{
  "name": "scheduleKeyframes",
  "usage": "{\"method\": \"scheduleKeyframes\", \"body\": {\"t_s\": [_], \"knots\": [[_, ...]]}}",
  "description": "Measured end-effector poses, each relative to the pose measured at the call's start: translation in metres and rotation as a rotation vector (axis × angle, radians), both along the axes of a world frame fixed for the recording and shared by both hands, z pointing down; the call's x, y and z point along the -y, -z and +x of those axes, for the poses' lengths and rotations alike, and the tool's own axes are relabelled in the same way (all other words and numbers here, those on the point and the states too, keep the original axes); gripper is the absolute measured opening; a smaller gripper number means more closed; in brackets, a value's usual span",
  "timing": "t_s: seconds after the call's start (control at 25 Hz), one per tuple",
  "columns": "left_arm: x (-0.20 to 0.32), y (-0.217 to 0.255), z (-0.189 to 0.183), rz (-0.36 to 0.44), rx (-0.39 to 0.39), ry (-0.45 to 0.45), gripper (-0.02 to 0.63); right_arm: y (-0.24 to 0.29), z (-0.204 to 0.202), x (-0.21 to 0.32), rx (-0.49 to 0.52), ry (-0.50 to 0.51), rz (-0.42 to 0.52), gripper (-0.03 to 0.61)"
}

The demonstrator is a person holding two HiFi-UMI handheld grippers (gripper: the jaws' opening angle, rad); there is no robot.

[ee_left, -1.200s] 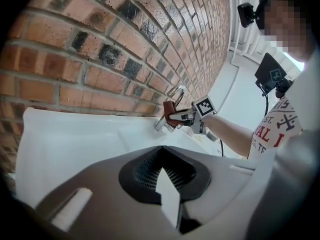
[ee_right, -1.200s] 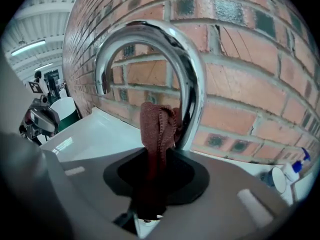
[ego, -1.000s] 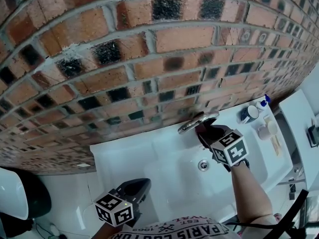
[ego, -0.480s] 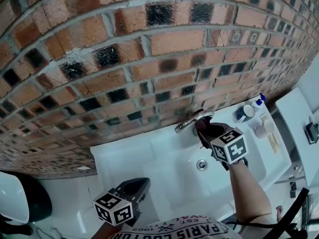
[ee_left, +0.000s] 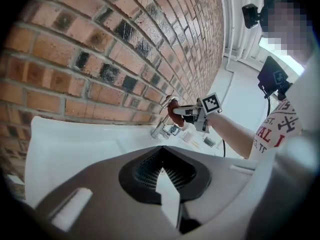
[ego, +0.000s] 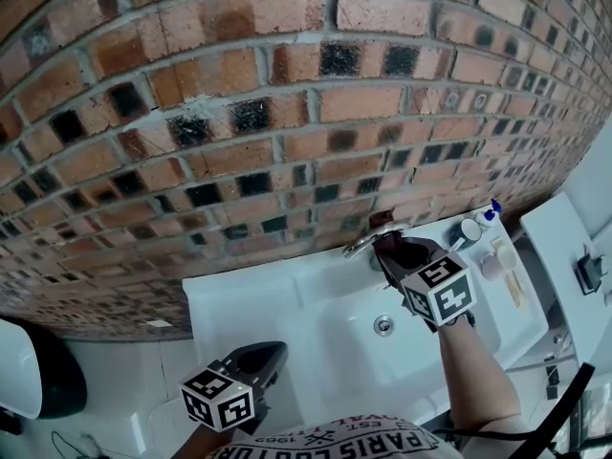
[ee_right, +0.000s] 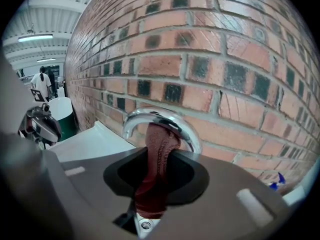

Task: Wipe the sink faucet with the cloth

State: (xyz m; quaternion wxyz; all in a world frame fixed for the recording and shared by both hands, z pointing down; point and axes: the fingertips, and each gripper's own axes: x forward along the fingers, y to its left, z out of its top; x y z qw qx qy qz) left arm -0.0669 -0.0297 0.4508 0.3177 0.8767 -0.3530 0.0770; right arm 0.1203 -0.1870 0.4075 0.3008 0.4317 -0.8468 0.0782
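A curved chrome faucet [ego: 360,244] stands at the back of the white sink [ego: 287,304], against the brick wall. My right gripper [ego: 394,249] is shut on a dark red cloth [ego: 382,222] and presses it against the faucet's arch. In the right gripper view the cloth [ee_right: 157,164] runs from the jaws up onto the underside of the spout [ee_right: 167,120]. My left gripper [ego: 260,360] hangs low in front of the sink's left part, shut and holding nothing. From the left gripper view, the faucet [ee_left: 161,130], the cloth [ee_left: 172,112] and the right gripper [ee_left: 176,112] are seen far off.
The brick wall [ego: 287,113] rises straight behind the faucet. A cup [ego: 468,229], a blue-capped bottle [ego: 490,210] and small containers stand on the sink's right ledge. The drain [ego: 383,324] lies below my right gripper. A green bin [ee_right: 62,115] and a person [ee_right: 42,84] are far left.
The right gripper has pushed the cloth a little higher and closer to the wall on the faucet, so the red cloth now shows above the spout. The left gripper has stayed put.
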Motion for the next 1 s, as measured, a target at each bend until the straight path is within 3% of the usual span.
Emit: {"method": "scheduleKeyframes", "body": {"t_s": [0.28,0.6,0.8,1.0], "knots": [[-0.007,0.002,-0.017,0.009,-0.021,0.036,0.005,-0.009,-0.036,-0.017,-0.038,0.061,-0.015,0.090],[-0.006,0.007,-0.018,0.023,-0.050,0.024,0.005,-0.014,-0.037,-0.018,-0.042,0.066,-0.030,0.089],[-0.003,0.013,-0.016,0.032,-0.035,0.017,0.005,-0.012,-0.038,-0.051,0.068,0.094,-0.075,0.091],[-0.013,0.015,-0.015,0.032,-0.012,0.014,0.005,-0.018,-0.070,-0.113,0.219,0.233,-0.141,0.091]]}}
